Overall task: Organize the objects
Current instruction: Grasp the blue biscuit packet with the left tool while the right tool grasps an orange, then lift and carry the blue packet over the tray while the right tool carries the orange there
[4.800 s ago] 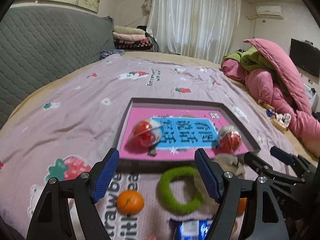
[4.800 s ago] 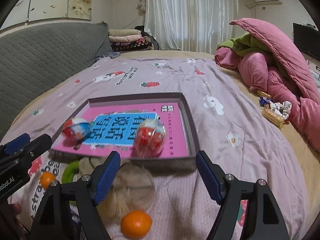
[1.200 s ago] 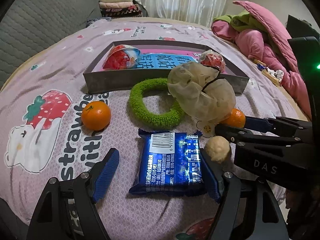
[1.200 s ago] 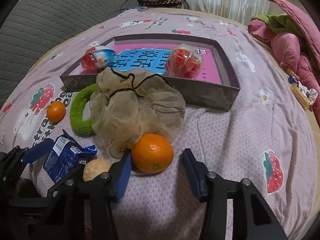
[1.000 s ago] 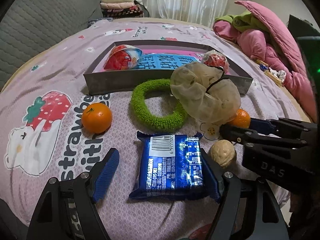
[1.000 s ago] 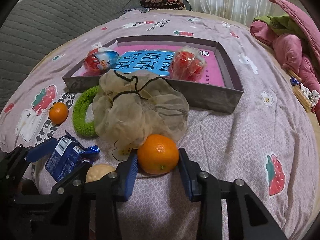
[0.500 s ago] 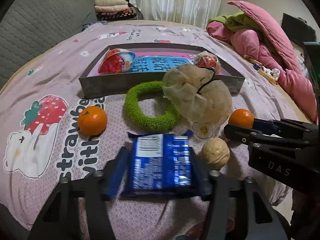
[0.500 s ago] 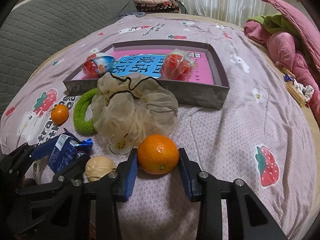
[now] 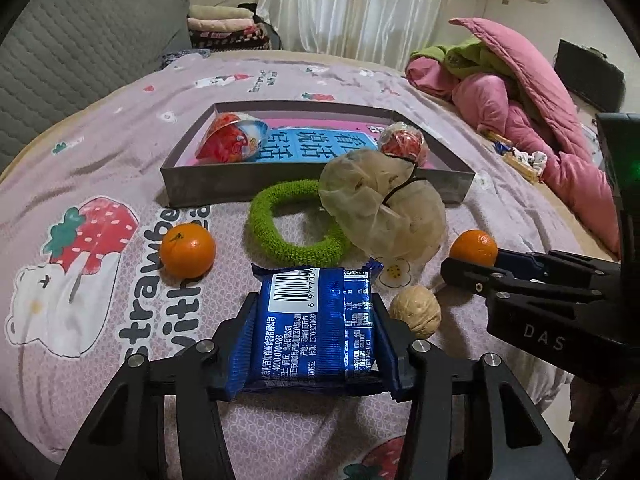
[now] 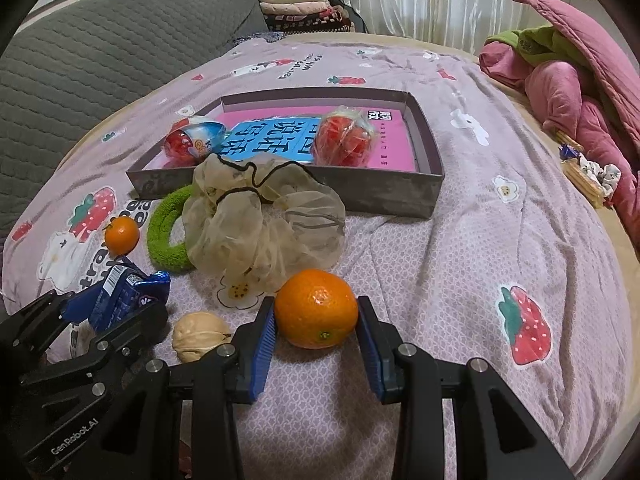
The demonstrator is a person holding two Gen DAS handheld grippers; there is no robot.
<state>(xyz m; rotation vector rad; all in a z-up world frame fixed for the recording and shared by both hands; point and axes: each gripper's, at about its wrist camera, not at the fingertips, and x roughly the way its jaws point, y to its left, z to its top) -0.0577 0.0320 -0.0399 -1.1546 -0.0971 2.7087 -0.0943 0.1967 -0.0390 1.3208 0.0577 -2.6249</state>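
A bed covered by a lilac strawberry-print sheet [image 10: 460, 248] is filling both views. Nearest, the left gripper [image 9: 316, 344] is pinching a blue snack packet [image 9: 316, 328], its long axis pointing away, its barcode end farthest, with "4000-010-983" printed on it. The right gripper [image 10: 316, 328] is squeezing an orange [image 10: 316, 309] between blue pads. A walnut [image 10: 200, 336] is lying between them. Beyond are sitting a beige scrunchie [image 10: 260, 220], a green ring [image 9: 296, 220], a second orange [image 9: 187, 250], then a grey tray [image 9: 312, 188] lined with Chinese characters.

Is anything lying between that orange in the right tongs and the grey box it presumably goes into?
Yes. The beige mesh pouch lies directly between the orange, held in the right tongs, and the grey box. Going straight would hit it; passing to its right, over bare bedspread, looks open.
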